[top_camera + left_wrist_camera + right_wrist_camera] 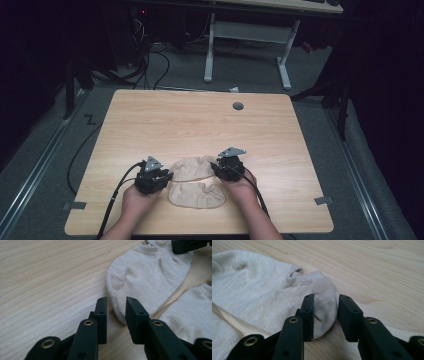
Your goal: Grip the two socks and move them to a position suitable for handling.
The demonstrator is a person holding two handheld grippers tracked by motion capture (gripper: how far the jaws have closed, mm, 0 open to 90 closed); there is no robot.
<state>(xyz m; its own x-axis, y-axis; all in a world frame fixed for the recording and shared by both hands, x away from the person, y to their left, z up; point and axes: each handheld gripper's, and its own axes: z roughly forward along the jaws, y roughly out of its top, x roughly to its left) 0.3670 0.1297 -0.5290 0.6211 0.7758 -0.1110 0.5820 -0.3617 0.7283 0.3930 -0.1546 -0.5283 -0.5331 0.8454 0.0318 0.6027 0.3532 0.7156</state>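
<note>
The far beige knit ankle sock (192, 167) lies flat on the pale wooden desk (200, 120), each end between my open left hand-held gripper (116, 305) and right hand-held gripper (325, 302); I should pinch fabric only, evenly.

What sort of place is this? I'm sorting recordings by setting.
Probably a lab or recording workspace, not a home: a bare wooden table on grey carpet, black curtains around it, cables trailing on the floor, and another desk behind.

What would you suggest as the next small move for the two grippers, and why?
Probably close both at once: the left gripper is open around one end of the far sock, and the right gripper is open around the other end, neither yet pinching.
</note>
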